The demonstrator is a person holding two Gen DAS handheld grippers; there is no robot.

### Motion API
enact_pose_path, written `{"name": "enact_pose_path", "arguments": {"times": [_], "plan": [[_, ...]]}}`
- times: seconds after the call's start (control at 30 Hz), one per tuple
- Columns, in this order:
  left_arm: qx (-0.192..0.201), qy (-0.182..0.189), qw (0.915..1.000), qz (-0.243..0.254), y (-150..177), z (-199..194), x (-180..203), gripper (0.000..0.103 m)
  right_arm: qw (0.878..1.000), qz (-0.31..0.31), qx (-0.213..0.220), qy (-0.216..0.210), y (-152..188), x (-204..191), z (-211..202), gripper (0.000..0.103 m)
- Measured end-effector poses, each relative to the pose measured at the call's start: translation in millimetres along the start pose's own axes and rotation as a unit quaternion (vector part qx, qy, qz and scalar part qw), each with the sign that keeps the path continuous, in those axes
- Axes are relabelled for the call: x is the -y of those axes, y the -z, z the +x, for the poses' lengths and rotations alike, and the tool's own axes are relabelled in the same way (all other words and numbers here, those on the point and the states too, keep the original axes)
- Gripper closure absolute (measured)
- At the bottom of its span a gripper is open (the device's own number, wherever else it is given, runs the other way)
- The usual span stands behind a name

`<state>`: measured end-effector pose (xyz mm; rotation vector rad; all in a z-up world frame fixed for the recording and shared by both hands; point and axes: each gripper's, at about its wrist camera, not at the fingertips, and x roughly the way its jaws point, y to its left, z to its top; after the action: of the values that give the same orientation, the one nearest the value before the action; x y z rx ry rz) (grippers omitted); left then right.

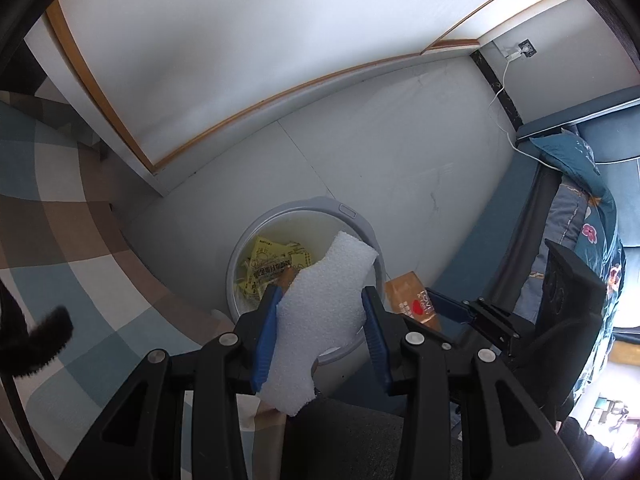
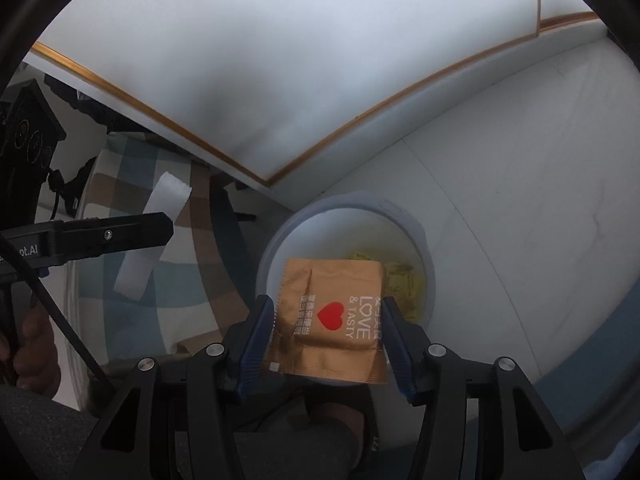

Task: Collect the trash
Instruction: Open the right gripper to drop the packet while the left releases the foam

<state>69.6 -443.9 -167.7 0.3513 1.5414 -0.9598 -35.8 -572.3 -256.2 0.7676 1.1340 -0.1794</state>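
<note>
White foam (image 1: 324, 316) pinched in my left gripper (image 1: 326, 304), orange packet (image 2: 334, 320) clamped in my right gripper (image 2: 328, 320), both over the bin (image 1: 358, 222).

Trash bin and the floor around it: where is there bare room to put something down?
Inside the trash bin, the far pale bottom beyond the yellow packets is bare. The grey floor between bin, white wall and blue sofa is free. It is crowded above the bin's near side: foam piece and orange snack packet hang there in the grippers.
</note>
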Motion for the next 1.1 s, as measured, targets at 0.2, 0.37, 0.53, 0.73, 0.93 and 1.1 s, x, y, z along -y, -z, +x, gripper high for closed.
{"name": "enact_pose_path", "arguments": {"times": [0.2,0.37,0.53,0.73,0.93,1.1], "plan": [[-0.025,0.01,0.9996,-0.013,-3,10,0,0.068,1.0,-0.002,-0.029,-0.003,2,5,21,0.039],[-0.04,0.017,0.9989,-0.018,-6,17,-1,0.068,0.999,-0.006,-0.043,0.001,3,7,32,0.035],[-0.051,0.018,0.9983,-0.02,-9,22,2,0.068,0.999,0.003,-0.038,0.0,6,14,29,0.033],[-0.078,0.005,0.9969,-0.014,-10,36,4,0.067,0.999,0.031,-0.012,0.025,12,33,10,0.032],[-0.093,-0.011,0.9956,-0.005,-7,42,3,0.067,0.996,0.075,0.028,0.047,12,53,-13,0.032],[-0.091,-0.014,0.9958,-0.001,-8,40,5,0.049,0.995,0.079,0.045,0.051,9,53,-22,0.03]]}}
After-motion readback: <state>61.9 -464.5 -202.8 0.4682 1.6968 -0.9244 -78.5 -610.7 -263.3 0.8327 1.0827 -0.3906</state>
